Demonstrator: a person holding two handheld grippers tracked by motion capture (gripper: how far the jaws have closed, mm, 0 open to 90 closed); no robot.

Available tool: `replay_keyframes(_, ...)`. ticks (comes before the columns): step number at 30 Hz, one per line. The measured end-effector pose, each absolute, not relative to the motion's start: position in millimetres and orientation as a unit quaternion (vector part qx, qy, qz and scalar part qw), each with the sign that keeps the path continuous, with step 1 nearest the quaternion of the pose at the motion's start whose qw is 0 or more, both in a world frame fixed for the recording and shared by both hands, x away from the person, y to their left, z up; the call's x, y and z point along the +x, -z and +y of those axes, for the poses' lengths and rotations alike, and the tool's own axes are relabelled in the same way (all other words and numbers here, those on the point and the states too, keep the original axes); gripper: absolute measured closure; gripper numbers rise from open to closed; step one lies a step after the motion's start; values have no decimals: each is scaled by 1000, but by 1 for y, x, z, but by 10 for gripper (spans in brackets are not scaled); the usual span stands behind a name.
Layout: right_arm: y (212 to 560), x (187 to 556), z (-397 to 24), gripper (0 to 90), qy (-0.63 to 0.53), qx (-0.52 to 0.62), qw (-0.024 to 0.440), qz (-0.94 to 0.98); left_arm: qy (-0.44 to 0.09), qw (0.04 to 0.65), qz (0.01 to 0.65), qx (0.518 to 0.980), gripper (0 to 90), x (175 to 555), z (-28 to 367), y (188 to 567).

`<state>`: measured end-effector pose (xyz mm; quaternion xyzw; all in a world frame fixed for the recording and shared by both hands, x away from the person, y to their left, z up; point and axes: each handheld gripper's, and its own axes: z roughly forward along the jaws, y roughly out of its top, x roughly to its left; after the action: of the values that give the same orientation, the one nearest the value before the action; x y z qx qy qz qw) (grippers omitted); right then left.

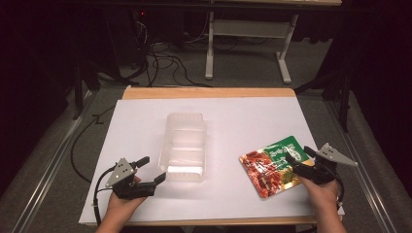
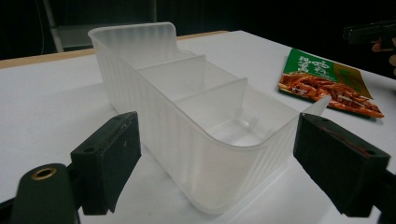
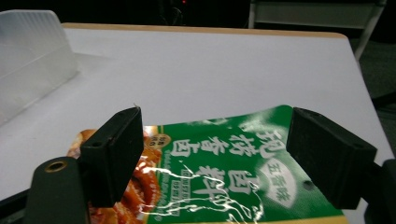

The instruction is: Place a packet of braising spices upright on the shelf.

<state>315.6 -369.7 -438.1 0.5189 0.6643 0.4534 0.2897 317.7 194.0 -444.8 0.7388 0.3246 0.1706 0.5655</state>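
Glossy flat foil pouch (image 3: 224, 177) on matte white table (image 3: 210, 70)

Black hand-held gripper (image 1: 148, 168), grey plate (image 1: 121, 172)

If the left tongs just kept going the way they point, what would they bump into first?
Most likely the near end of the clear bin. In the left gripper view its rounded end wall sits between the open left tongs, straight ahead. How much gap remains is hard to judge. The packet lies off to one side.

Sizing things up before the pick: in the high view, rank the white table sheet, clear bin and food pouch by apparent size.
1. white table sheet
2. clear bin
3. food pouch, somewhat smaller than the bin
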Motion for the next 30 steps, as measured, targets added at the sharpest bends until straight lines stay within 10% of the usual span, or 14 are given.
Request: replay_keyframes(30, 472, 305, -438, 188, -409, 668, 189, 593, -161, 572, 311, 742, 157, 328, 181, 444)
